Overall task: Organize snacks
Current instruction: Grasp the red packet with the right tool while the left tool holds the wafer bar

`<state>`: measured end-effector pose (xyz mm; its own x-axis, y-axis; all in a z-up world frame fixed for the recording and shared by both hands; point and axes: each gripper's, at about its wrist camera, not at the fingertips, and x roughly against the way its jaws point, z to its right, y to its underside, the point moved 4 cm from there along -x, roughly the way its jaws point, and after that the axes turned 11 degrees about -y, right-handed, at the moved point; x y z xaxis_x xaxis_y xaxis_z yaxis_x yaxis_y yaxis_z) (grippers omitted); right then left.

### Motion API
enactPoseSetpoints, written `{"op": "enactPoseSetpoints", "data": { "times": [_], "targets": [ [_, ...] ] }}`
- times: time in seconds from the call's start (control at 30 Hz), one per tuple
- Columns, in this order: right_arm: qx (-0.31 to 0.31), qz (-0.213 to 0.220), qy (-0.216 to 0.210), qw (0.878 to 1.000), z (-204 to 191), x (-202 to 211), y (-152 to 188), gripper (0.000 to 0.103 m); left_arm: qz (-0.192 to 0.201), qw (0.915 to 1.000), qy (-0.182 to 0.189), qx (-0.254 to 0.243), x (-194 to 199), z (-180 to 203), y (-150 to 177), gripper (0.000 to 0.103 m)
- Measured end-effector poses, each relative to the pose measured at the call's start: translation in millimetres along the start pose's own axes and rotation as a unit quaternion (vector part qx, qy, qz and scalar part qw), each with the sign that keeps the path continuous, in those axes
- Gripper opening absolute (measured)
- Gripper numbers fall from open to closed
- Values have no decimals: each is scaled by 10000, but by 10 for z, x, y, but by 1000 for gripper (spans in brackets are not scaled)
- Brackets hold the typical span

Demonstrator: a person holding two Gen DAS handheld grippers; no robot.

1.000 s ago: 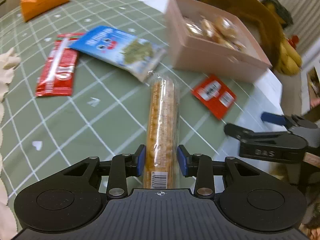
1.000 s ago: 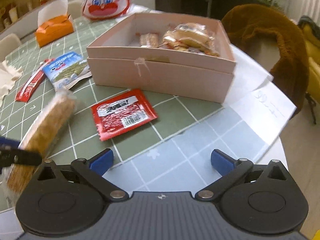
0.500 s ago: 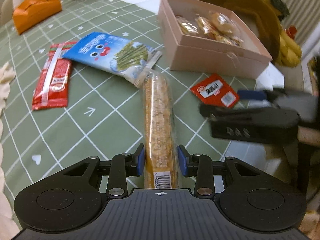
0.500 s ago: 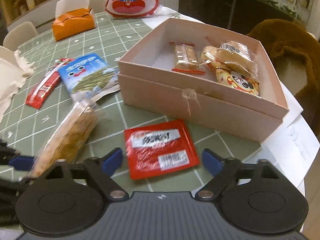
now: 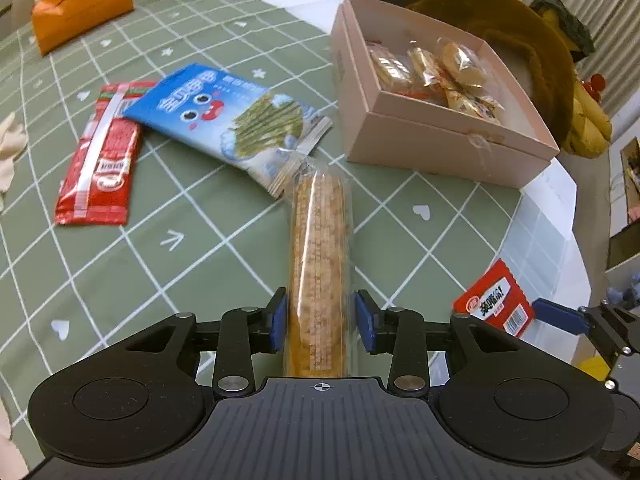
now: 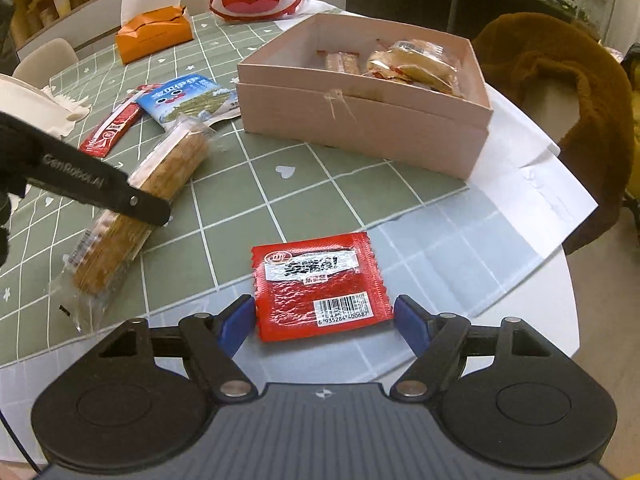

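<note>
Left gripper point(image 5: 320, 316) has its fingers narrow, clamped on the near end of the long cracker pack point(image 5: 320, 240). The pack lies along the green checked counter point(image 5: 180, 280), and its far tip touches the blue snack bag point(image 5: 224, 120). A long red sachet point(image 5: 100, 168) sits partly under that bag. Right gripper point(image 6: 324, 320) has just been closing its fingers in. They now sit fairly wide on either side of the flat red packet point(image 6: 320, 284) near the counter edge, not squeezing it. The pink box point(image 6: 360, 128) beyond holds a few wrapped snacks.
</note>
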<state>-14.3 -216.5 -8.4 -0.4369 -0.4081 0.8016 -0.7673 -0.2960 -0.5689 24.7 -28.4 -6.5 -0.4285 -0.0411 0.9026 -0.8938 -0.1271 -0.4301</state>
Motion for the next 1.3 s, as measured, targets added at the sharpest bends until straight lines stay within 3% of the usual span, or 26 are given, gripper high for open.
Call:
{"op": "enactPoseSetpoints", "data": {
  "times": [0.2, 0.53, 0.63, 0.73, 0.93, 1.03, 1.3],
  "targets": [
    [-121, 33, 64, 9999, 42, -23, 43, 96, 83, 9999, 27, -120, 1, 35, 22, 42],
    [-207, 86, 129, 9997, 99, -97, -38, 100, 30, 9996, 280, -35, 104, 14, 255, 35],
    [-119, 121, 94, 9998, 70, -91, -49, 92, 32, 9996, 202, -170, 152, 58, 355, 35],
    [45, 128, 18, 9999, 19, -53, -47, 78, 7, 9996, 177, -234, 184, 89, 420, 36],
    [-173, 108, -122, 9997, 72, 30, -44, 73, -81, 9998, 152, -118, 215, 113, 477, 35],
    [-391, 256, -242, 9986, 144, 165, -82, 63, -138, 9996, 246, -84, 232, 139, 516, 34],
    [-665, 599, -264, 9956, 266, 465, -118, 60, -165, 9979, 534, -326, 270, 342, 623, 33]
  ]
}}
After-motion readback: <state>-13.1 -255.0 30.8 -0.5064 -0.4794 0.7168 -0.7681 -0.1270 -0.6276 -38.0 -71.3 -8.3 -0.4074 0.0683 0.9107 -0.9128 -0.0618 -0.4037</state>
